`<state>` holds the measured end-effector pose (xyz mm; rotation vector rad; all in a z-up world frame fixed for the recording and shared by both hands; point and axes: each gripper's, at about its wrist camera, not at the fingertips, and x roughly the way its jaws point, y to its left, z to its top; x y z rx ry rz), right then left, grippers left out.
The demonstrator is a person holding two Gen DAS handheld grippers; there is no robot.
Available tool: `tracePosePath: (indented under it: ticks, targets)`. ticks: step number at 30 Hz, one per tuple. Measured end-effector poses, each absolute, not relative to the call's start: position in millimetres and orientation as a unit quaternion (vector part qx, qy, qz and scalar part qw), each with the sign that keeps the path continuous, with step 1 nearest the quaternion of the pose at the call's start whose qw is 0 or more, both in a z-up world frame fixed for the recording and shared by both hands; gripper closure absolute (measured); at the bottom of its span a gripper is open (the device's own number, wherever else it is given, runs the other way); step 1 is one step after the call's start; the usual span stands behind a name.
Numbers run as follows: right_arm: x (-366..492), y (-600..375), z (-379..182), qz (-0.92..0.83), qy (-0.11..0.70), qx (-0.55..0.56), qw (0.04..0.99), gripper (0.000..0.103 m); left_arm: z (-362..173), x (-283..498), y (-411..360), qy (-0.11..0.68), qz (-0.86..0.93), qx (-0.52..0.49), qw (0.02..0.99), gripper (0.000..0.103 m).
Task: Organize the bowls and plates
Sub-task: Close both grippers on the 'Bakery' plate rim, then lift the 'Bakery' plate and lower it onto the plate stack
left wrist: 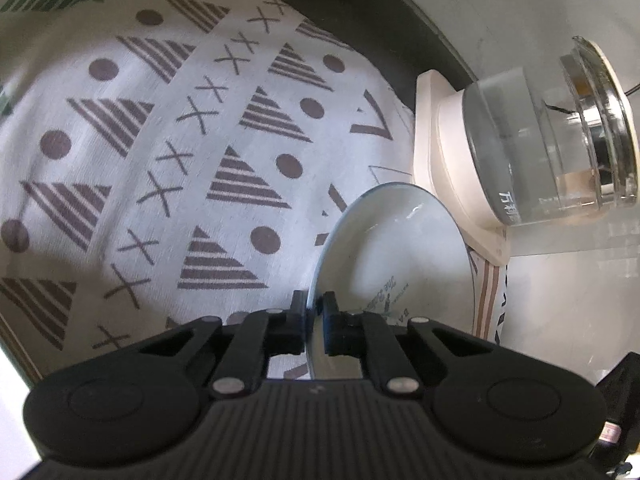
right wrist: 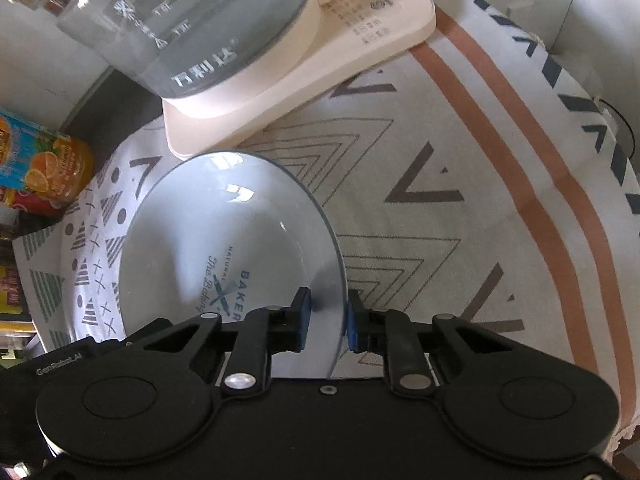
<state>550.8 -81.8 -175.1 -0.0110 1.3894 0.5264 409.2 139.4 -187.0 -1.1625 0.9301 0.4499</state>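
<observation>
The glass plate [right wrist: 224, 248] carries blue print: "BAKER", "NATURAL" and a script "The Baking". Just beside the plate, the black hand-held gripper [right wrist: 326, 322] body reads "GenRobot.AI". Behind the plate, the glass kettle [right wrist: 192, 20] bears white Chinese characters, not clearly legible.

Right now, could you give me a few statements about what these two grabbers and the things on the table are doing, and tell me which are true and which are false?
1. The left gripper has its fingers closed on the rim of the plate. True.
2. The right gripper hangs over bare cloth with nothing between its fingers. False: the same plate's rim sits between them.
3. The plate has printed writing on it. True.
4. The glass kettle stands on the plate. False: it stands on its own cream base, beyond the plate.
5. The tablecloth is plain white. False: it is patterned with triangles, dots and crosses.
</observation>
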Motion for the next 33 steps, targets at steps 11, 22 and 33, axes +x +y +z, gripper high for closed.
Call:
tracePosePath:
  ticks: [11,22,33]
  targets:
    - [519,-65,-132,0.272,0.582,0.000,0.766,0.096,-160,378,166,0.399,0.186,-0.516,0.735,0.098]
    - [466,-39,-104,0.285,0.558,0.015,0.779,0.096,-128,329,196,0.380,0.177,-0.506,0.754,0.098]
    - [402,-31,-87,0.302,0.541,0.028,0.785,0.095,-112,266,207,0.379,0.168,-0.485,0.770,0.098]
